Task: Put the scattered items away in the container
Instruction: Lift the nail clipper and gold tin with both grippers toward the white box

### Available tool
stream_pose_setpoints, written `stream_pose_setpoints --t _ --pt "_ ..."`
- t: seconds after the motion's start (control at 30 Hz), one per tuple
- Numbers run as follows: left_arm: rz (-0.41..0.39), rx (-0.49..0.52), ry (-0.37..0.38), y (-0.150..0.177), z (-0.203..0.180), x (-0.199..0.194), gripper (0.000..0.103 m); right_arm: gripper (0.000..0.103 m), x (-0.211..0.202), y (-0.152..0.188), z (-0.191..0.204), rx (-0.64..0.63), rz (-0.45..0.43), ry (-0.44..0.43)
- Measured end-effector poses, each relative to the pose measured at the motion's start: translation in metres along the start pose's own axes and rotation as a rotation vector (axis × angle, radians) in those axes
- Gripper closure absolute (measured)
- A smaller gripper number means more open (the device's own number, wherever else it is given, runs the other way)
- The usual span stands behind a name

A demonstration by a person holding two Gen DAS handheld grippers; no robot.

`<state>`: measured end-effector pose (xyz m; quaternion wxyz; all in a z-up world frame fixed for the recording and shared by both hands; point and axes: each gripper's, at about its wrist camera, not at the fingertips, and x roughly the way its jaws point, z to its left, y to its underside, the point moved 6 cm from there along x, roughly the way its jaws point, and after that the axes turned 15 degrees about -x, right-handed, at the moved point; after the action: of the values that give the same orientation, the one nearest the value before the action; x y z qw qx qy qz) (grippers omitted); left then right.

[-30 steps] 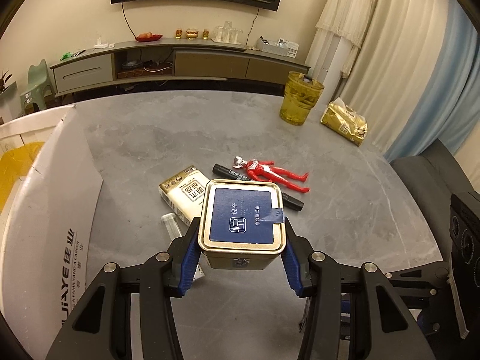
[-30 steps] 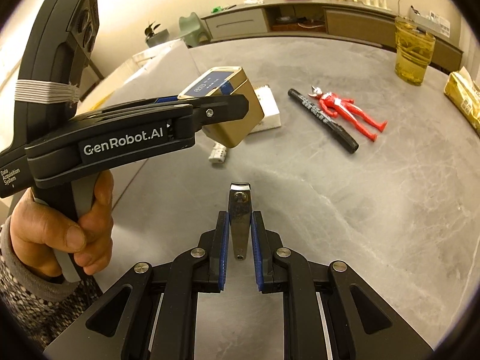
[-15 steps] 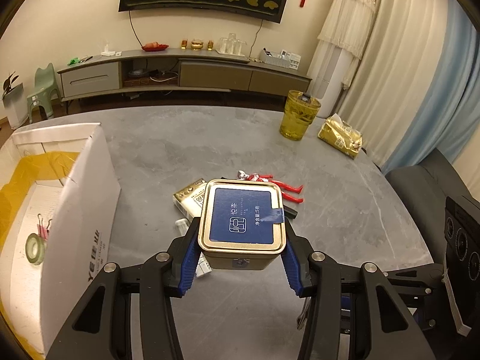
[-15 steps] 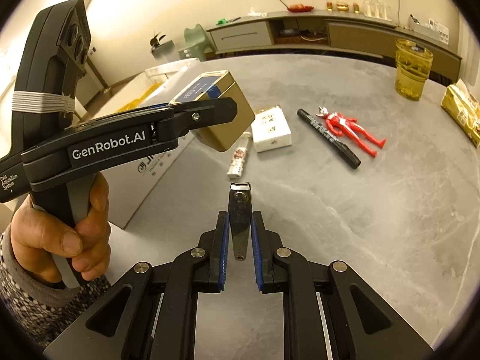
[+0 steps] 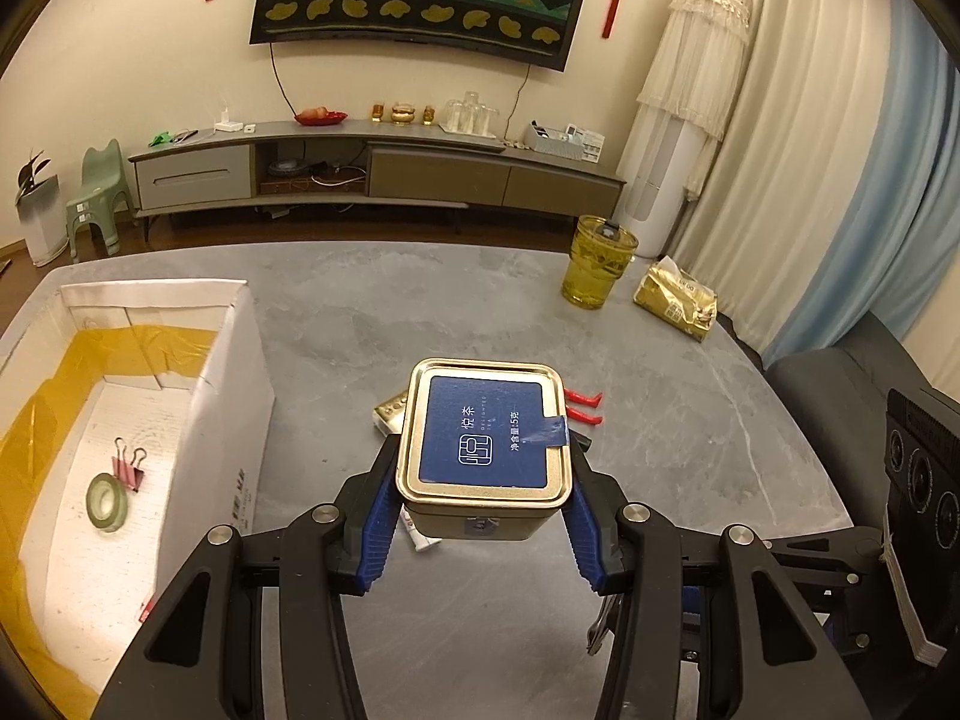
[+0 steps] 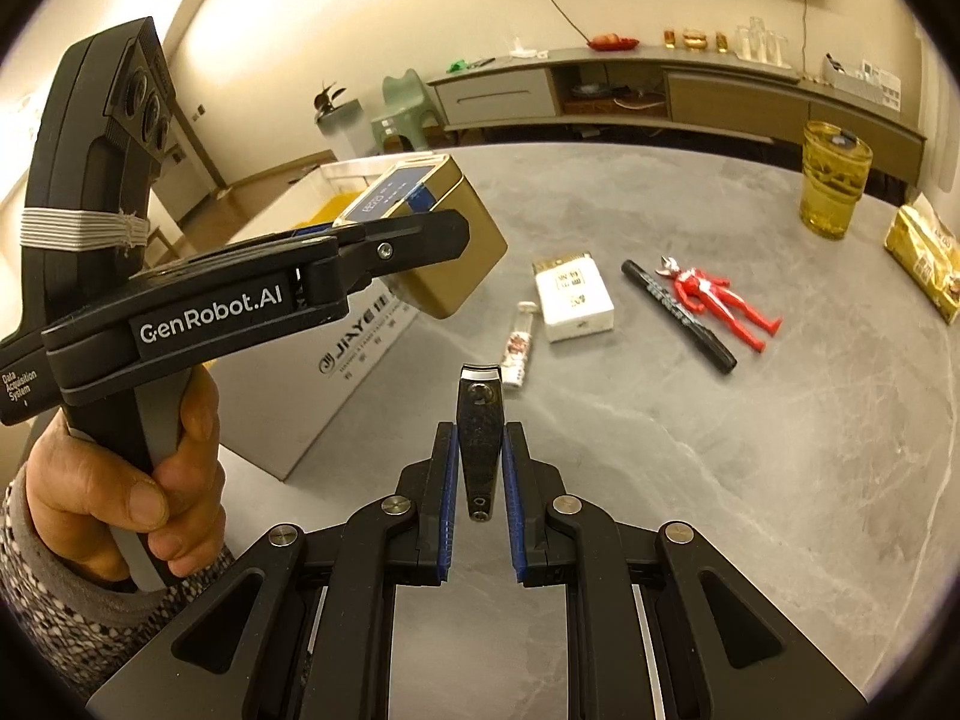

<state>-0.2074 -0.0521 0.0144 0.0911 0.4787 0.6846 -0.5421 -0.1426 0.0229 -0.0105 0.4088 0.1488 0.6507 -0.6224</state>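
My left gripper [image 5: 483,480] is shut on a gold tin with a blue label [image 5: 487,441], held in the air above the table, just right of the white cardboard box [image 5: 228,396]. The same tin [image 6: 444,240] shows in the right wrist view beside the box [image 6: 336,354]. My right gripper [image 6: 480,444] is shut on a metal nail clipper [image 6: 478,420], also lifted. On the table lie a white packet [image 6: 573,300], a small tube [image 6: 517,348], a black marker [image 6: 678,315] and a red toy figure [image 6: 714,300]. Inside the box sit a tape roll [image 5: 107,501] and a pink binder clip [image 5: 129,465].
A yellow glass [image 5: 597,261] and a gold foil bag [image 5: 675,300] stand at the table's far right. A dark chair [image 5: 840,384] sits beyond the right edge. A person's hand [image 6: 120,468] grips the left gripper's handle. A TV cabinet [image 5: 372,168] lines the far wall.
Both grippers have risen and drawn back from the table with their loads. The box interior has come into the left wrist view, and the tin now hides most of the scattered items.
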Motion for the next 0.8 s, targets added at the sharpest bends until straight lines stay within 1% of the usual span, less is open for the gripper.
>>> stream_pose_setpoints --t 0.4,0.8 --pt "-0.056 -0.028 -0.016 -0.013 0.023 -0.035 0.053 0.088 -0.003 -0.028 0.030 -0.038 -0.044 -0.023" --pt "-0.107 -0.071 -0.016 -0.026 0.052 -0.066 0.053 0.088 0.002 -0.058 0.061 -0.081 -0.074 -0.035"
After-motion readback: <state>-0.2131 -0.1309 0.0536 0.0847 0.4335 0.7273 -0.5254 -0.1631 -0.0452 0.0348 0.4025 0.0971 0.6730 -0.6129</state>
